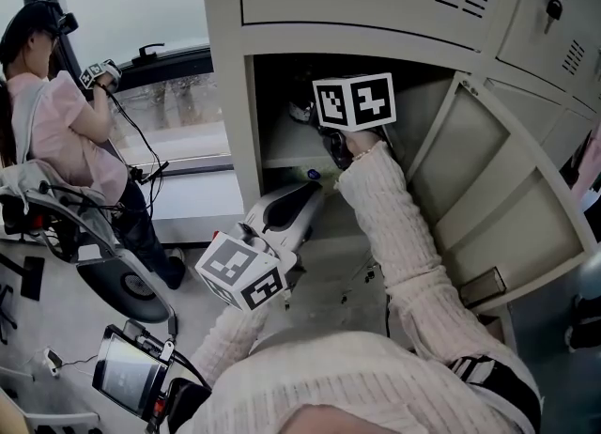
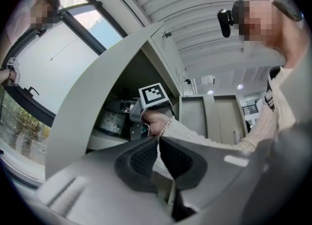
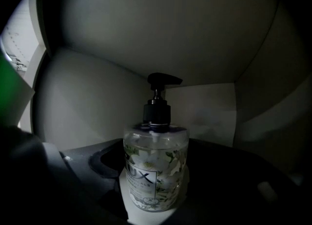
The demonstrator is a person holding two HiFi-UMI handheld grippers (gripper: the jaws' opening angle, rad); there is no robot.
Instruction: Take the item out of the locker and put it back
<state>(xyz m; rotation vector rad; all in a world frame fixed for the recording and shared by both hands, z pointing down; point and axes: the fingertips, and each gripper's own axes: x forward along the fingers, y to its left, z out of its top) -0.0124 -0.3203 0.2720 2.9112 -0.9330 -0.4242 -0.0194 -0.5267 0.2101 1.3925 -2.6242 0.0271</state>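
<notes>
my right gripper is reaching into the open locker, just above its shelf. in the right gripper view a clear pump soap bottle with white flowers on its label stands upright on that shelf, apart from the back wall. it sits squarely between my jaws, which stand wide apart on either side of it. the left jaw is just beside the bottle's wall with a thin gap showing. the right side is too dark for me to judge contact.

my left gripper is held low outside the locker, angled up at it, with its jaws together at the tips and nothing in them.

only the right gripper view shows the bottle clearly. the head view gives me the swung-open locker door, my sleeve and both marker cubes, plus a second person by the window at the left. the left gripper view shows my right hand inside the locker from below.
</notes>
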